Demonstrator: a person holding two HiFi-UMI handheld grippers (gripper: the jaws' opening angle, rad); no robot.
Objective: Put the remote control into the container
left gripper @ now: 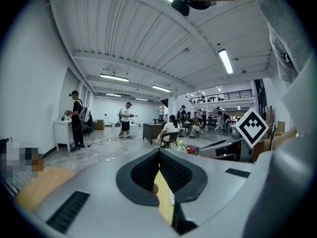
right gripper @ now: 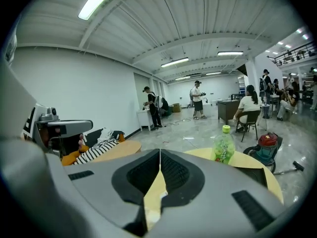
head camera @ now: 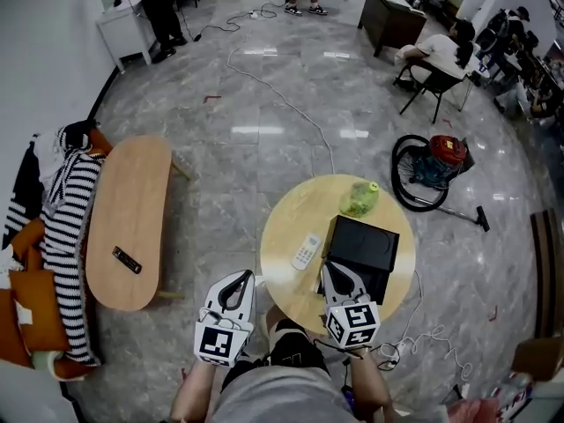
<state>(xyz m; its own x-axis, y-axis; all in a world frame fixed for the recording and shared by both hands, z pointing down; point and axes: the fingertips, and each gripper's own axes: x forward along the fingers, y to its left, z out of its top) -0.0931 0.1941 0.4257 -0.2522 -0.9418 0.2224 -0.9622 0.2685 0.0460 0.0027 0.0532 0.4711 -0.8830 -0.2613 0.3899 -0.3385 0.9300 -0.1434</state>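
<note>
A white remote control [head camera: 307, 251] lies on the round yellow table [head camera: 291, 223], just left of the black open container [head camera: 363, 247]. My left gripper [head camera: 239, 278] is shut and empty, held off the table's near-left edge, short of the remote. On the other side my right gripper [head camera: 332, 270] is also shut and empty, its tips over the container's near-left corner. In the left gripper view the jaws [left gripper: 159, 150] meet, with a strip of yellow table below them. The right gripper view shows its jaws [right gripper: 160, 152] closed too, and the container [right gripper: 257, 175] at right.
A green bottle [head camera: 359, 199] lies on the table behind the container; it appears upright as the bottle [right gripper: 224, 146] in the right gripper view. An oval wooden table [head camera: 132, 210] at left carries a black remote [head camera: 126, 259]. A red vacuum cleaner [head camera: 441, 159] and a floor cable [head camera: 291, 108] lie beyond.
</note>
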